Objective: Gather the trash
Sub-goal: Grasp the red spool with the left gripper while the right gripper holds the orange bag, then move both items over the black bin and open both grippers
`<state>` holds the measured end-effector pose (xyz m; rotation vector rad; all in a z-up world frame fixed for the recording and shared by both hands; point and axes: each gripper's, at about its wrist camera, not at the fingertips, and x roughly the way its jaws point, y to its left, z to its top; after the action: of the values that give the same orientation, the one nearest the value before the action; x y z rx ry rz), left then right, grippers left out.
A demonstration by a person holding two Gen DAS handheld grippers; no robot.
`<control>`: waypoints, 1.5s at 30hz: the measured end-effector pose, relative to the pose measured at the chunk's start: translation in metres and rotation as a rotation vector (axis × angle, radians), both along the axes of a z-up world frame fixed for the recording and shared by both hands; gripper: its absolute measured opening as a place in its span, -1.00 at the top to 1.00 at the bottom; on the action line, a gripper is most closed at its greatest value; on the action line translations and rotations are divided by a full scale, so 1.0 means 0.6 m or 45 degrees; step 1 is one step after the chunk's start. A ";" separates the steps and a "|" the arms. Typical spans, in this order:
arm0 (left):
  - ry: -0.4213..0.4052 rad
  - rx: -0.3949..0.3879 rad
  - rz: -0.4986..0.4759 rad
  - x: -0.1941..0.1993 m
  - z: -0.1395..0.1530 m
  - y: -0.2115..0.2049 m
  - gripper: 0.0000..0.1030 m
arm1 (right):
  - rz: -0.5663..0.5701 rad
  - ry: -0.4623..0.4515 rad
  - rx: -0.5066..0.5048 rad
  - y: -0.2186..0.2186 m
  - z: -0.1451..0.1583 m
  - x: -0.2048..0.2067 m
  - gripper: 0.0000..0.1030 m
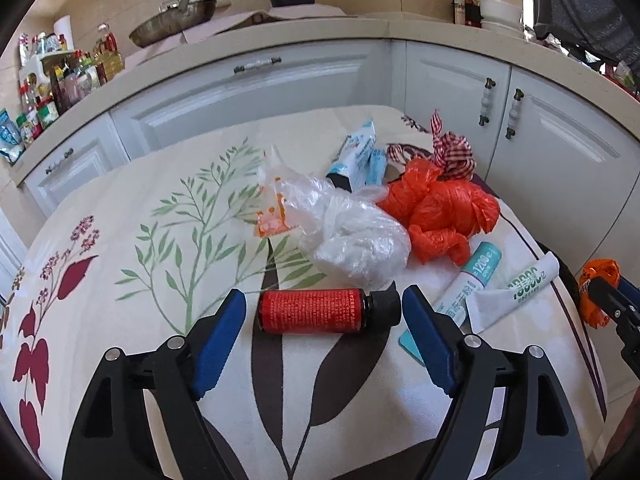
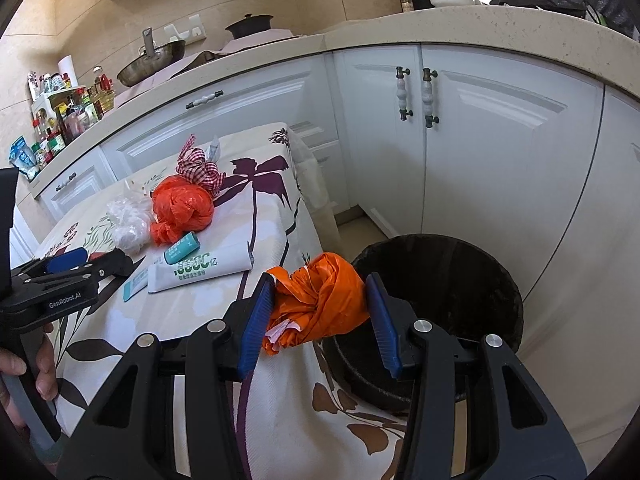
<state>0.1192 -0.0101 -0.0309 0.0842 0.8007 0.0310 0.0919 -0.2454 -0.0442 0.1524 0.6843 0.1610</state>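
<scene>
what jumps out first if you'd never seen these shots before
The right gripper clamps a crumpled orange bag just beside a black trash bin. On the floral tablecloth, a red bottle lies between the open left gripper fingers, with a bigger orange bag behind.

open bin (image 2: 440, 280) beside table (image 2: 280, 400)

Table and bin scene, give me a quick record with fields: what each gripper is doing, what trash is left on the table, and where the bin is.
left gripper: open, jaws either side of the red bottle lying on the table, not gripping
right gripper: shut on an orange bag, at the table edge next to the bin
bin: black, on the floor beside the table, liner looks empty
left on table: red bottle, clear bag, red-orange bag, checked ribbon, white tube, teal tube, blue packets
</scene>
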 end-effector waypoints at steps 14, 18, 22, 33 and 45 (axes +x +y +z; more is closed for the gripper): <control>0.044 -0.047 -0.025 0.006 -0.008 -0.001 -0.38 | 0.002 0.008 0.000 0.000 -0.005 0.005 0.11; -0.001 -0.042 -0.021 -0.002 0.001 0.000 -0.37 | 0.001 0.006 -0.001 0.000 -0.004 0.005 0.11; -0.078 -0.008 -0.024 -0.016 0.021 -0.009 -0.37 | -0.010 -0.005 -0.007 -0.006 -0.001 0.005 0.11; -0.161 -0.050 -0.141 -0.029 0.059 -0.081 -0.38 | -0.090 -0.053 -0.080 -0.058 0.021 -0.001 0.11; -0.186 -0.078 -0.293 -0.019 0.061 -0.201 -0.37 | -0.178 -0.092 -0.130 -0.137 0.031 -0.004 0.11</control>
<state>0.1077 -0.1308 0.0060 0.1147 0.6414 -0.2030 0.0896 -0.3274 -0.0254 0.0959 0.6066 -0.0026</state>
